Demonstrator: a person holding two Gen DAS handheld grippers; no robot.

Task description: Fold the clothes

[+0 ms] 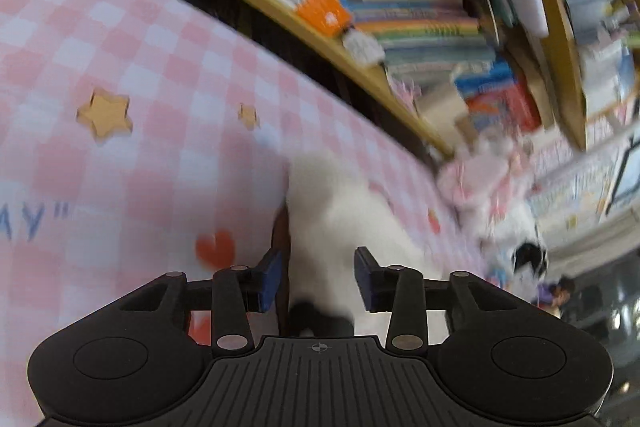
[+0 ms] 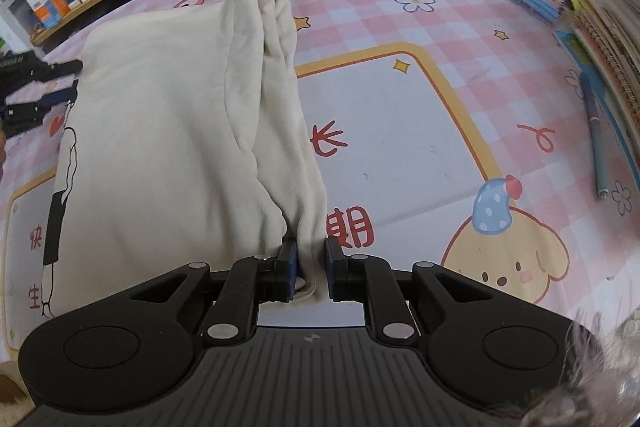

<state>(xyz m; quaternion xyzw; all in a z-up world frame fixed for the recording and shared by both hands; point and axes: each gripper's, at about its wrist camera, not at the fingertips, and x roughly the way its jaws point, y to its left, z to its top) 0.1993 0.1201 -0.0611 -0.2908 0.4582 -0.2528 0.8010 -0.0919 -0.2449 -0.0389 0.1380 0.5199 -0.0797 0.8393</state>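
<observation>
Blur smears the left wrist view, where the left gripper [image 1: 318, 277] has its fingers spread around a pale bit of the cream garment [image 1: 340, 227] above the pink checked mat [image 1: 120, 67], bookshelf [image 1: 360, 67] behind. From the right wrist, the right gripper [image 2: 311, 269] pinches the garment's near hem, the folded cloth [image 2: 168, 131] lying on the mat's left half.
</observation>
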